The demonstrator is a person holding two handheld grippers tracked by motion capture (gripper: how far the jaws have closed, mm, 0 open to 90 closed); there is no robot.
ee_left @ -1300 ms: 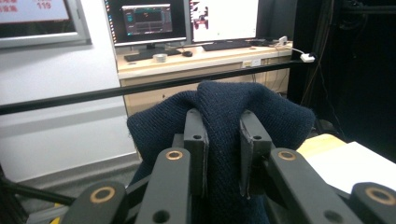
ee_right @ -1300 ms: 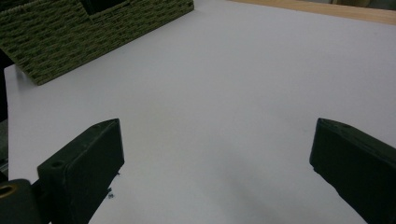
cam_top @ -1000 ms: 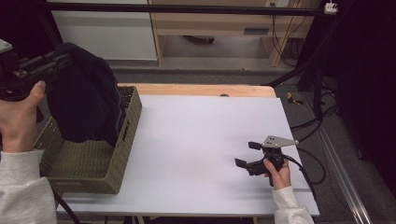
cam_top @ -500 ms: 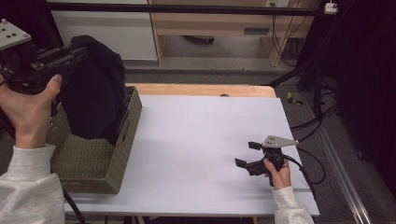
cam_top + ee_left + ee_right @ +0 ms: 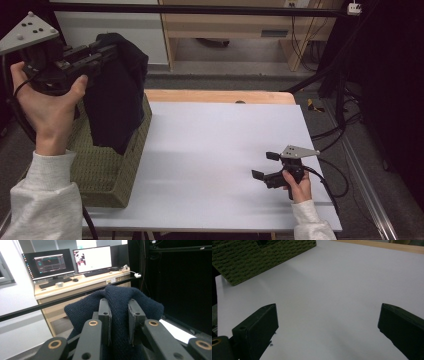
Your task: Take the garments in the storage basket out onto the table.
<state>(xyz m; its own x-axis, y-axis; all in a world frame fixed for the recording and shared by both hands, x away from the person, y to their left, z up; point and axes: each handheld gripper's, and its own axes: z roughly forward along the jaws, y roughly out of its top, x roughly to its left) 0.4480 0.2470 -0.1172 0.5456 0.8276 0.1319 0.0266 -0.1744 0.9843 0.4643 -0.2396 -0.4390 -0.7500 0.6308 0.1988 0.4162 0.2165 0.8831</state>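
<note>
A dark navy knitted garment (image 5: 117, 95) hangs from my left gripper (image 5: 107, 50), lifted above a green woven basket (image 5: 107, 165) at the table's left. In the left gripper view the jaws are shut on a fold of the navy knit (image 5: 118, 312), which bulges over and between them. My right gripper (image 5: 265, 166) rests low on the white table (image 5: 210, 145) near the front right, held by a hand. Its jaws stand wide open over bare white surface (image 5: 329, 302) with nothing between them.
The basket's corner (image 5: 259, 257) lies at the far left of the right gripper view. Cables (image 5: 340, 125) trail off the table's right edge. A wooden strip (image 5: 215, 96) runs along the table's far edge. Monitors on a desk (image 5: 67, 261) stand beyond a black bar.
My left gripper has moved right and upward, lifting the navy garment higher out of the basket. The right gripper has stayed where it was.
</note>
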